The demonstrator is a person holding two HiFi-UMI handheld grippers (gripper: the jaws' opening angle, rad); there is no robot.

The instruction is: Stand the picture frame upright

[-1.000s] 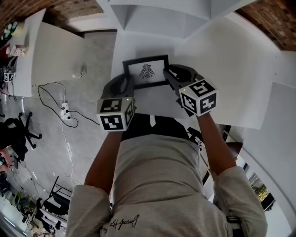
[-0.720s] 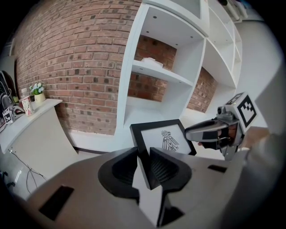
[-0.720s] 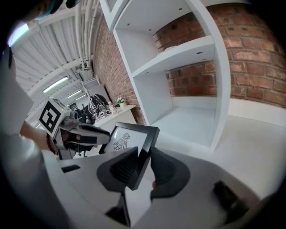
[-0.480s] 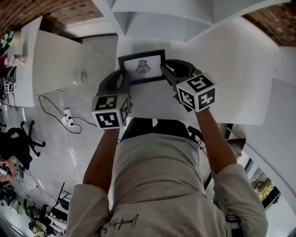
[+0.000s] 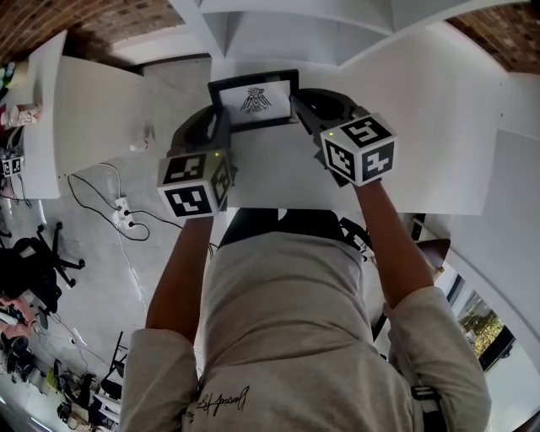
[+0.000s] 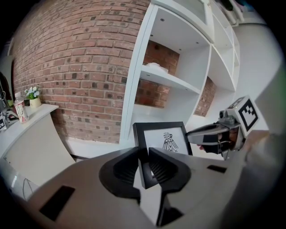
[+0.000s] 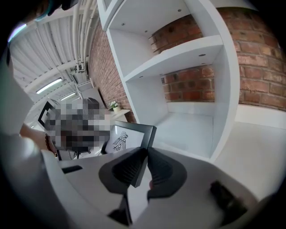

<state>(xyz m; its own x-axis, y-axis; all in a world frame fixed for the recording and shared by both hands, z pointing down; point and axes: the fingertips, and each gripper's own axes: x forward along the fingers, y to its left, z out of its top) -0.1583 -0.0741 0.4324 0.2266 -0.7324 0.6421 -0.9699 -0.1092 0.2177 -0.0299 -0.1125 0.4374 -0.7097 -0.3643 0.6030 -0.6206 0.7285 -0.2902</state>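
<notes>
The picture frame (image 5: 253, 99) is black with a white mat and a black bird print. It is held over the white table (image 5: 422, 126), just in front of the shelf unit, and looks close to upright. My left gripper (image 5: 221, 118) has the frame's left edge between its jaws, which are closing on it. In the left gripper view the frame (image 6: 163, 138) rises from between the left gripper (image 6: 144, 152) jaws. My right gripper (image 5: 297, 108) is shut on the frame's right edge. In the right gripper view the frame (image 7: 127, 136) sits clamped in the right gripper (image 7: 145, 152).
A white shelf unit (image 5: 278, 25) with open compartments stands right behind the frame against a brick wall (image 6: 76, 67). To the left, a floor with a power strip and cable (image 5: 122, 207) lies below the table edge. A side counter with a small plant (image 6: 31, 94) is far left.
Both grippers have carried the frame away from me toward the shelf unit. The frame now stands steeper than a second ago.
</notes>
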